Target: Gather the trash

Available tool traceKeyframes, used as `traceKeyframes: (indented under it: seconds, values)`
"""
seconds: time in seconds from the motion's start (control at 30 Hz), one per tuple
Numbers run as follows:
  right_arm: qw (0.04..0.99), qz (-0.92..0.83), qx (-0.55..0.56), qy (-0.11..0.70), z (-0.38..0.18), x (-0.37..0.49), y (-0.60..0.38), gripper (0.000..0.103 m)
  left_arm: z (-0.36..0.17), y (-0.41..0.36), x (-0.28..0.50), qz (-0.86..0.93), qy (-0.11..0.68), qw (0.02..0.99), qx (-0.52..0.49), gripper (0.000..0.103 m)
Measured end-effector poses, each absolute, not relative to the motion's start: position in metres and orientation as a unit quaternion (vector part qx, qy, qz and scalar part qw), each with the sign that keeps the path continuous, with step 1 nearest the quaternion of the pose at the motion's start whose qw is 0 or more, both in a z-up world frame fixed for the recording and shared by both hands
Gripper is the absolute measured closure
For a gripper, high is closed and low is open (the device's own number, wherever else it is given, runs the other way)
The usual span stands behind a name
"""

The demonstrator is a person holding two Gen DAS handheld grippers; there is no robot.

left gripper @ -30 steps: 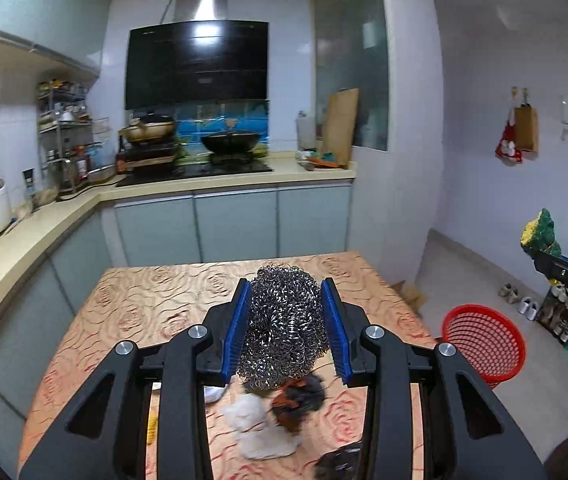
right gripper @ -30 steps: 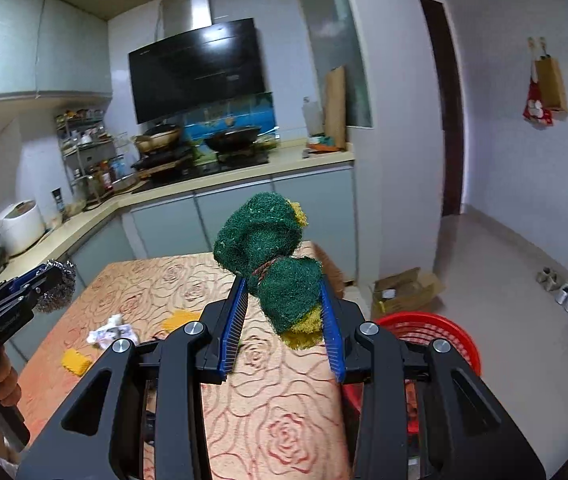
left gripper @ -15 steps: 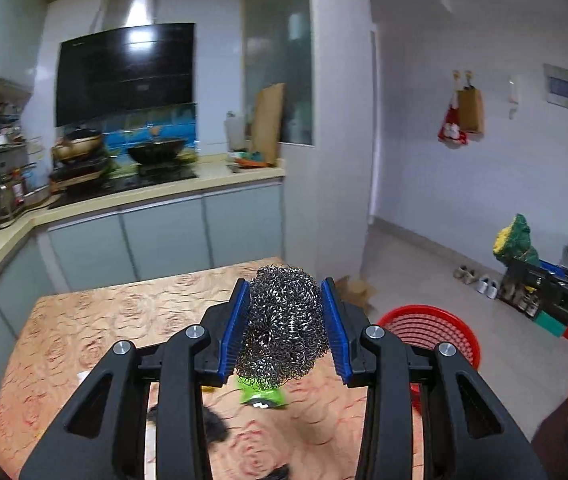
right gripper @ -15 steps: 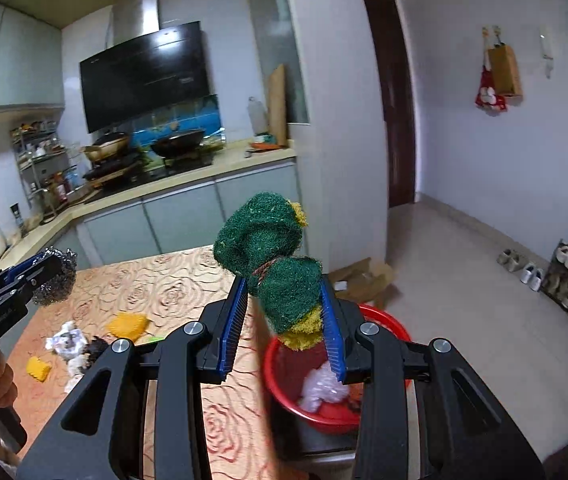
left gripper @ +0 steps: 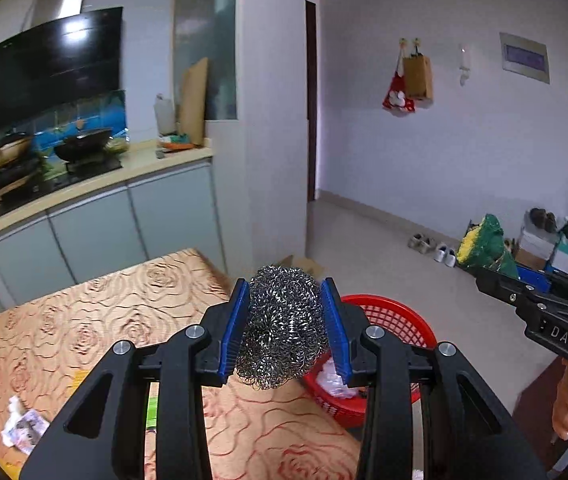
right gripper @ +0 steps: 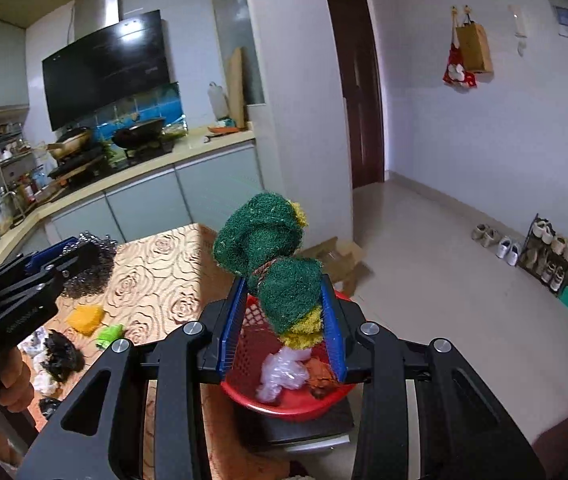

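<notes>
Above the red basket (right gripper: 284,404), beside the table's edge: right gripper (right gripper: 282,316), jaws clamped on a green-and-yellow scouring pad bundle (right gripper: 276,264); bundle stood tall out of the blue pads, its lower yellow end hanging over the basket's opening; basket already held crumpled plastic (right gripper: 282,372) and a brownish scrap.

Over the table (left gripper: 84,312), near its basket-side edge: left gripper (left gripper: 285,328), jaws clenched on a steel wool ball (left gripper: 284,328); ball sat mostly over the cloth, the basket (left gripper: 395,320) showing just beyond it to the right.

Remaining on the table: orange sponge piece (right gripper: 84,318); green scrap (right gripper: 110,334); dark wad (right gripper: 60,356); white crumpled paper (left gripper: 24,432).

Step in hand, as judged: dropping both held items into the basket. Advice: open the right jaws only while the bundle hung squarely over the opening, since its top-heavy head could tip it toward the rim; carry the left gripper further right until the ball cleared the table edge before release; steel wool might snag on the ridged pads, so open wide.
</notes>
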State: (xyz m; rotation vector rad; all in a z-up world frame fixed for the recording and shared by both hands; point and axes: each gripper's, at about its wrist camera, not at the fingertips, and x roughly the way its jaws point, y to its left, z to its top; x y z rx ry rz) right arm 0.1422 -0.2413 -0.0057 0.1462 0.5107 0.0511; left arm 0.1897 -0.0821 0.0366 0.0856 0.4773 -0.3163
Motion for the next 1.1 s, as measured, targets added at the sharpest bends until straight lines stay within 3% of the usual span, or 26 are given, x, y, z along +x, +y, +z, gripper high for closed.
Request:
traceKeyframes:
  seconds: [0.63,0.87,1.03,1.1]
  values:
    - [0.939,0.004,0.045,0.34,-0.065,0.196,-0.258,0.067,-0.032,-0.131,0.259,-0.226,0.342,0.912,0.02,0.068]
    - [0.932,0.005,0.034,0.362,-0.084,0.213,-0.255,0.067,-0.046,-0.14,0.269,-0.239,0.359,0.902,0.019,0.062]
    - [0.927,0.007,0.037,0.374,-0.097,0.222,-0.252,0.061,-0.046,-0.139,0.27,-0.246,0.357,0.901,0.007,0.058]
    - [0.926,0.008,0.044,0.376,-0.1,0.222,-0.251,0.057,-0.045,-0.138,0.271,-0.249,0.357,0.9,0.002,0.049]
